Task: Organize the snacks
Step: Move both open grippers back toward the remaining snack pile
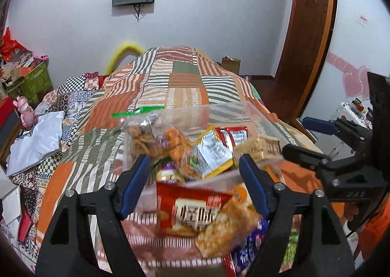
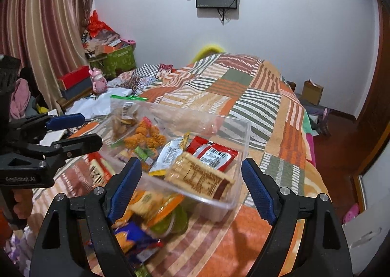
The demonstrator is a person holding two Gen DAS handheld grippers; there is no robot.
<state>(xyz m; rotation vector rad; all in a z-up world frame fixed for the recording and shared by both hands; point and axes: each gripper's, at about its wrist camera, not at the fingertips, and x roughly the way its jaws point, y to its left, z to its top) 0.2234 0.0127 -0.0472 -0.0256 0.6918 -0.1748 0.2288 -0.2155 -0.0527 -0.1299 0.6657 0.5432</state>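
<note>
Left wrist view: both grippers hover empty over the snack pile, clear tub part-filled.

Clear thin-walled plastic tub (image 2: 240,128) sits on the striped patchwork bedspread (image 2: 256,106), mid-bed, already holding several packets; loose ones lie just near of it. Red foil snack packet with cream label (image 1: 192,208) lies nearest, between the left gripper's (image 1: 195,184) jaws but not pinched. Judgement: packets are light, crinkly, slippery, contents crush easily, so pinch a flat sealed edge, not the puffed middle. Tan wafer-biscuit pack (image 2: 199,179) leans on the tub's near wall, stiffer but brittle; take it across the short sides. Tub likely flexes, so lift by the rim corner. Left gripper's jaws stand moderately wide, touching nothing clearly. Right gripper (image 2: 192,184) is spread wide, holding nothing, with the wafer pack and tub's near rim framed between its fingers (image 2: 258,191).
</note>
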